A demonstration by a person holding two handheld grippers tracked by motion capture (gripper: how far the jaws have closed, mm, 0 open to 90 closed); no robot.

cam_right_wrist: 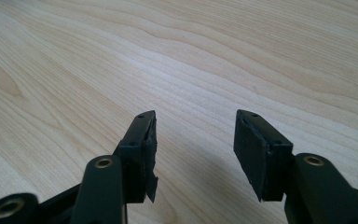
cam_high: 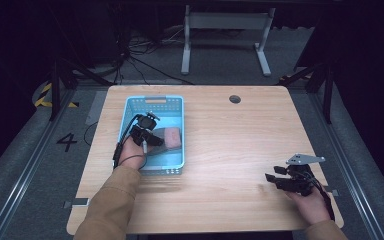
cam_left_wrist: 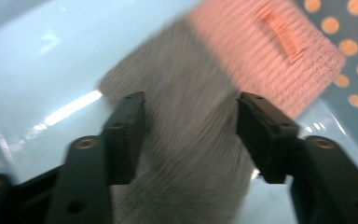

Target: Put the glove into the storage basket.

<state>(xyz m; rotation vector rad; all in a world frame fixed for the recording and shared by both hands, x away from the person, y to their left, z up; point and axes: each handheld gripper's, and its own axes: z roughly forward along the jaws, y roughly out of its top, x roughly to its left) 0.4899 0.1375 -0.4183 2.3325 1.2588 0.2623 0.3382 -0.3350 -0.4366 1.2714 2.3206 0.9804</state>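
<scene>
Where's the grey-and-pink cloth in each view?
High view: cloth lies in the blue basket, left of centre, just past the left gripper.
Left gripper view: cloth fills the centre, grey part between the open jaws, pink end upper right.
Right gripper view: wooden table beyond its jaws, no cloth.
Shared landmark: the basket's perforated wall.

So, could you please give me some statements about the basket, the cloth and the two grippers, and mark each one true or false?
1. The cloth lies inside the blue basket. True.
2. The cloth is green all over. False: it is grey at one end and pink at the other.
3. The right gripper is open above the bare wooden table. True.
4. The right gripper holds the cloth. False: nothing is between its fingers.
5. The left gripper is over the basket, with the cloth between its fingers. True.
</scene>
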